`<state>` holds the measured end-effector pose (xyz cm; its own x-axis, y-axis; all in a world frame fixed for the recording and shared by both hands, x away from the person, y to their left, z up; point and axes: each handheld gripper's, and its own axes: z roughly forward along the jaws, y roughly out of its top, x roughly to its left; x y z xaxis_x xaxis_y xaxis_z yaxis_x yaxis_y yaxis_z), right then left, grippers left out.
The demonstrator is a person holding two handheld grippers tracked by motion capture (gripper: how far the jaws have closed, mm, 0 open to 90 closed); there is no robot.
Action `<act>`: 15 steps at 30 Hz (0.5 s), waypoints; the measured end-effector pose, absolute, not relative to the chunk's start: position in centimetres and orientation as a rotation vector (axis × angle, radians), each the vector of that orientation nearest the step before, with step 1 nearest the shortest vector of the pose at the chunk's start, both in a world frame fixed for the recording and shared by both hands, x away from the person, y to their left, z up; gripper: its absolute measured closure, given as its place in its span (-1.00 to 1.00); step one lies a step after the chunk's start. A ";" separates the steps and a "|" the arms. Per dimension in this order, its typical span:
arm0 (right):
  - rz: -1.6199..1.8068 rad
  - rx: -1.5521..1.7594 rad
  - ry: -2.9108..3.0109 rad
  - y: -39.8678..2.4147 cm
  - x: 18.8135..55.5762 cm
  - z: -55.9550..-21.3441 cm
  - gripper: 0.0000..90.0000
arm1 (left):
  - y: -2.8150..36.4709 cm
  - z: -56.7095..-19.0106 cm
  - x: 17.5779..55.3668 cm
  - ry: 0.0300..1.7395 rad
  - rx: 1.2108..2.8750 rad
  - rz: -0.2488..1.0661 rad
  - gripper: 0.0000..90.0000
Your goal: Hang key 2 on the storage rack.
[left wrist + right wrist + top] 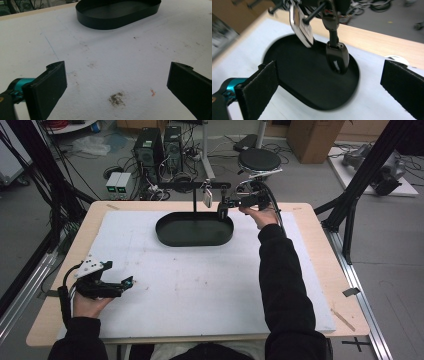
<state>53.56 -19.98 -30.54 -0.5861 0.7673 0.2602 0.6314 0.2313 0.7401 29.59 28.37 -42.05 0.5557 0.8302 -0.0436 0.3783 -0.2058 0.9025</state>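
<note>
— What lay under you?
— A stained white mat (200, 285) on a wooden table (310, 220); computers (160, 145) and cables on the floor beyond.
— And your grippers?
— My left gripper (113, 82) rested on the mat, jaws apart, tray (117, 11) well ahead. My right gripper (328, 82), jaws apart, faced a black key fob (337, 58) and silver tag (300, 26) hanging over the tray.

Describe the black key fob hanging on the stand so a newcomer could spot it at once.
Find the black oval tray at the far middle of the white mat. A thin black stand rises from it, with a crossbar at the top. Two things hang from that bar: the key fob is the dark, rounded one, beside a flat silvery tag.
</note>
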 end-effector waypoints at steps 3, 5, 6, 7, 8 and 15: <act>1.241 1.314 2.342 -19.8 52.8 -30.0 -0.97 | 28.4 -42.0 29.5 0.994 1.805 0.576 -0.93; 1.268 1.288 2.306 -20.0 52.1 -29.8 -0.97 | 28.4 -42.0 29.5 0.995 1.804 0.576 -0.93; 1.272 1.288 2.295 -20.1 51.8 -29.8 -0.97 | 28.4 -42.0 29.5 0.995 1.804 0.575 -0.93; 1.263 1.287 2.287 -20.2 51.5 -29.9 -0.97 | 28.4 -42.0 29.5 0.994 1.804 0.575 -0.93; 1.251 1.286 2.284 -20.3 51.3 -29.9 -0.98 | 28.4 -42.0 29.5 0.994 1.804 0.574 -0.93; 1.233 1.253 2.278 -21.3 49.4 -30.2 -0.97 | 28.3 -42.0 29.5 0.994 1.804 0.574 -0.93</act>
<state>49.42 -21.30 -30.22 -0.5925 0.7895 0.1603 0.5659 0.2662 0.7803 29.48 28.25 -41.97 0.5571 0.8293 -0.0436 0.3766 -0.2055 0.9033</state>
